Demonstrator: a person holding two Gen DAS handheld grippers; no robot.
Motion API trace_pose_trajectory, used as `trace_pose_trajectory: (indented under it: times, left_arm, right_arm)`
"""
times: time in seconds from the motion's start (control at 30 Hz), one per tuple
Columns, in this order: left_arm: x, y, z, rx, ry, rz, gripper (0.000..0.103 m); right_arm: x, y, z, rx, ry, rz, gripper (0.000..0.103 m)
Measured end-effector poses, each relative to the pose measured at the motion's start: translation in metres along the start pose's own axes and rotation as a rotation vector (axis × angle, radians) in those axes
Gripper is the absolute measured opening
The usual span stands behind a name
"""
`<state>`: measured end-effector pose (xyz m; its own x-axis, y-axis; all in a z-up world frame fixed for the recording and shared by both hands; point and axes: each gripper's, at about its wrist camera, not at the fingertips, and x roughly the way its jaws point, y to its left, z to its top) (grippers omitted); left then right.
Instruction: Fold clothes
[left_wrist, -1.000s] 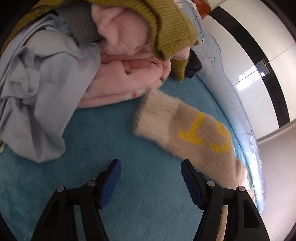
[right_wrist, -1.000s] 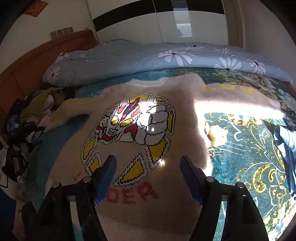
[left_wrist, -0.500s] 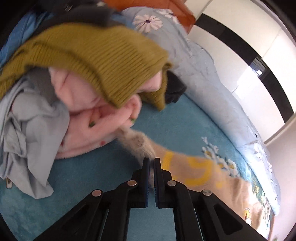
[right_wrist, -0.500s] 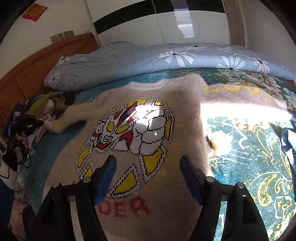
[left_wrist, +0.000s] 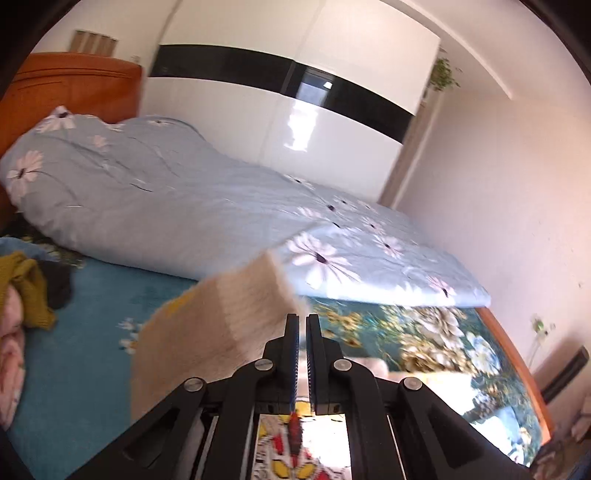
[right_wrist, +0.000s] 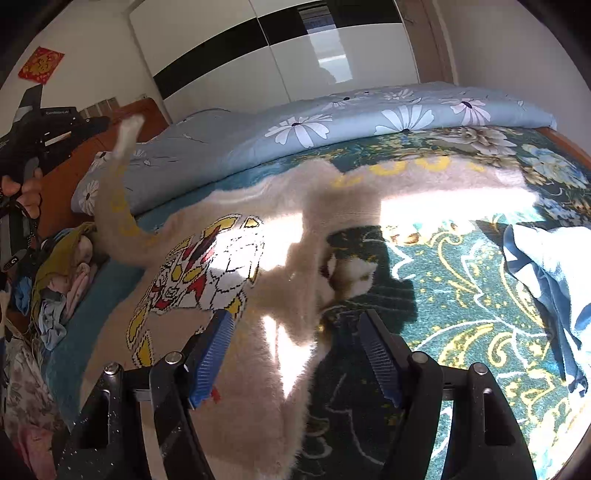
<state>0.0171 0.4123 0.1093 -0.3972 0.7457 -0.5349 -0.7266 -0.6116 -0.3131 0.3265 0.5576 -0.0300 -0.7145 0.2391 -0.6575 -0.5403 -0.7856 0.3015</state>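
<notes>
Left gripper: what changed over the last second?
The left gripper closed on the sleeve cuff and lifted it off the blanket, swinging it over the sweater. The right gripper stayed open above the sweater, shifting toward its side edge.

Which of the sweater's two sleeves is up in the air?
The sleeve by the clothes pile, pinched at its cuff by the left gripper. The other sleeve lies flat near the flowered quilt.

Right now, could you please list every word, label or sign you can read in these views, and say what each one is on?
Yellow letters on the beige sweater, along its far sleeve: too blurred to read.
Small white label on the black left gripper: too small to read.
Red wall decoration: gold design, not legible.
Nothing else legible.
</notes>
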Motion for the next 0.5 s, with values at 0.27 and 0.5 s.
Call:
trace_pose_trajectory:
  times: [0.27,0.5]
  left_arm:
    - [0.113,-0.088,-0.086,0.101,0.291,-0.039,0.004]
    - [0.095,-0.051,-0.106,0.021,0.275,-0.082,0.005]
  right_arm:
    - [-0.022,-0.030,-0.014,0.052,-0.003,-0.057,0.072]
    - [-0.009,-0.030,-0.001,0.071,-0.003,0.012,0.072]
